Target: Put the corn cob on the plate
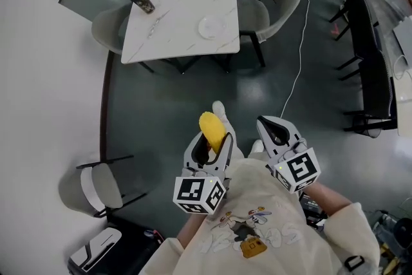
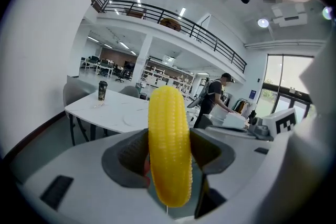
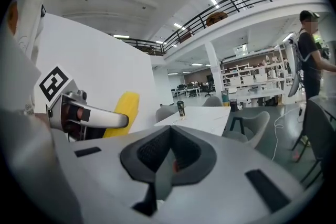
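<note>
**Corn cob clamped in the left tool, plate well apart**

Grips the corn cob (image 1: 211,129) in the left tool (image 1: 212,138), low in the centre of the head view. Presses both jaws on the cob's flanks at about mid-length, with the cob upright and its top end poking above them. Leaves the right tool (image 1: 275,133) just beside, to the right, jaws closed together on nothing. Shows the plate (image 1: 211,27) well apart, at the upper middle of the frame, on the white desk (image 1: 174,22) with a dark cup (image 1: 142,0) toward its left end. Not yet anywhere over the plate.

Looks light and stiff, probably a plastic model (glossy and evenly yellow), so unlikely to bend or crush under the pads. Seems slick and round, though with kernel ridges for some bite. Could pivot or slip between the jaws if tilted. Suits a hold across the width at mid-length, as here. Calls for a low release, given the chance of rolling off the plate.
</note>
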